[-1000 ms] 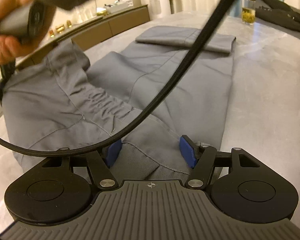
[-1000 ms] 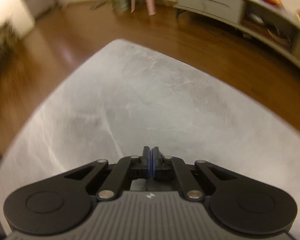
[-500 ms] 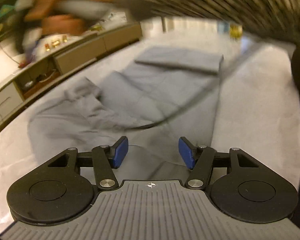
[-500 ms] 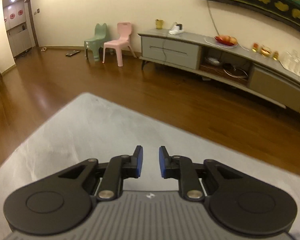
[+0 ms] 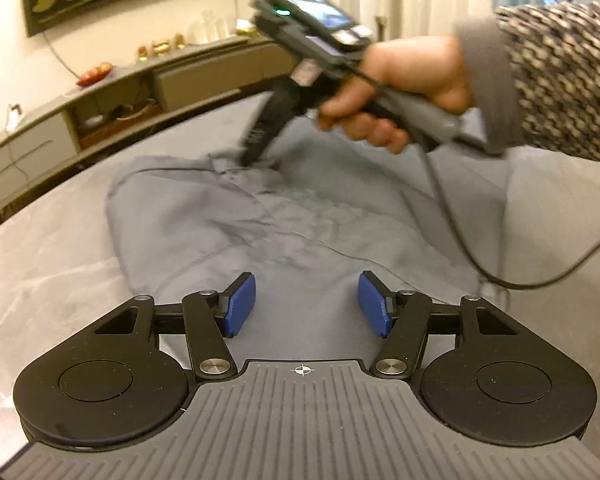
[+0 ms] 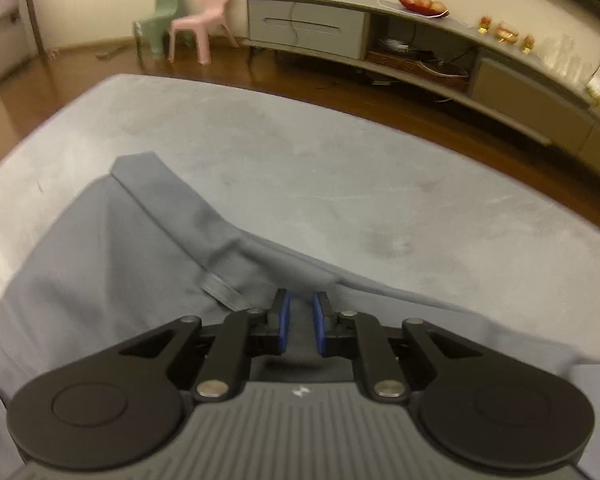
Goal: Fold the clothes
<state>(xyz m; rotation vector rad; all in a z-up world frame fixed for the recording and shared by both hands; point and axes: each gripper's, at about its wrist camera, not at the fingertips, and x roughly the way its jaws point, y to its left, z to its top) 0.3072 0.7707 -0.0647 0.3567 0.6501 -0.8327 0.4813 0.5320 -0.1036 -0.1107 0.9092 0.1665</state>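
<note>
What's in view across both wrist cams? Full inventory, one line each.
grey cloth garment: one, grey, spread rumpled on the table
grey matte table: one, grey, under the garment
long grey sideboard: one, grey, along the wall
pink plastic chair: one, pink, on the wood floor
green plastic chair: one, green, beside the pink one
red fruit dish: one, red, on the sideboard
left tool: one, black with blue pads, open over the garment
right tool: one, black with blue pads, slightly open at the garment's edge
hand: one, holding the right tool's handle
</note>
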